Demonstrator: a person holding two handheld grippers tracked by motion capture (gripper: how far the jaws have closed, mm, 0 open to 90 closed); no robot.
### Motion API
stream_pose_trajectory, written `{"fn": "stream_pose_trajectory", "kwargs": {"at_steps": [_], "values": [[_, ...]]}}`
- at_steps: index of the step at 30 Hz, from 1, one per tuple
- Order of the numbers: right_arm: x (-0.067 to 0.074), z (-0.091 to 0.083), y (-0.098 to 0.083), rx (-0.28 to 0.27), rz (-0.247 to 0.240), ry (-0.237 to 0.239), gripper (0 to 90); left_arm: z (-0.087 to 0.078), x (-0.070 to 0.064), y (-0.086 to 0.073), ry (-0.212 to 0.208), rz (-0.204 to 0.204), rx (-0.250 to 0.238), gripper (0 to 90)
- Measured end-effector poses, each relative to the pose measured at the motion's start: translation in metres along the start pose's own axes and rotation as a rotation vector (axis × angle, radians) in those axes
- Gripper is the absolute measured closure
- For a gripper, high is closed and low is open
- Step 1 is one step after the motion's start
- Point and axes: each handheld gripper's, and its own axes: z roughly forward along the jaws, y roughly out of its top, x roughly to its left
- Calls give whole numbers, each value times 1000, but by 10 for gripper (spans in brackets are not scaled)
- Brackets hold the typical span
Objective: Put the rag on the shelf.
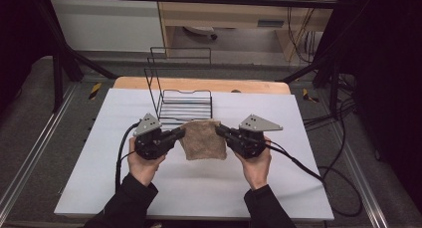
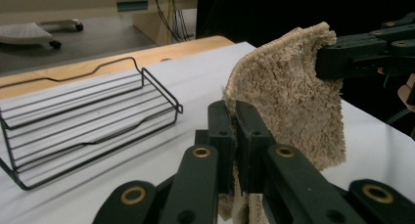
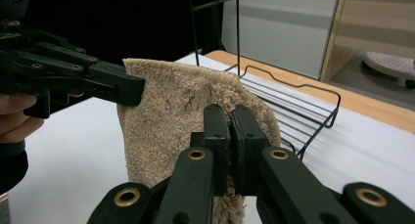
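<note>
A: Right, towel first. Where does it sit?

B: Tan terry towel (image 1: pixel 202 140), held up between the two tools above the white surface (image 1: pixel 99 163), near its middle. Top edge stretched between them, the rest hanging toward the person's side. In the left gripper view the towel (image 2: pixel 293 101) hangs as a loose sheet with a curved left edge.

A: Left tool?

B: Left tool (image 1: pixel 180 132) grips the towel's upper left corner. In its own view the jaws are pressed narrow with pile pinched between them, cloth bunching out below the left tool (image 2: pixel 235 131).

A: And the right?

B: Right tool (image 1: pixel 220 130) clamps the upper right corner. Its own view shows the right tool (image 3: pixel 229 131) with jaws nearly together on the towel (image 3: pixel 166 116). The left tool (image 3: pixel 132 89) is seen across from it, biting the far corner.

A: Hands?

B: Left hand (image 1: pixel 142 166) and right hand (image 1: pixel 257 167) wrap the tool bodies from below; dark sleeves enter at the bottom edge.

A: Anything else on the surface?

B: Black wire rack (image 1: pixel 185 107), just behind the towel, with a tall wire back standing upright. Apart from the cloth, as far as the gripper views tell. A wooden edge (image 1: pixel 199 83) runs along the far side.
</note>
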Motion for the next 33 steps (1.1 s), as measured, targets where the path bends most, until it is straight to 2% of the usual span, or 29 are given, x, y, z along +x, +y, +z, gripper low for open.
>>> {"fn": "stream_pose_trajectory", "kwargs": {"at_steps": [16, 33], "values": [[5, 2, 17, -97, -6, -8, 871, -11, 5, 16, 21, 26, -88, 857], [13, 10, 40, -158, -30, -8, 871, -24, 15, 35, 49, 35, -165, 856]]}}
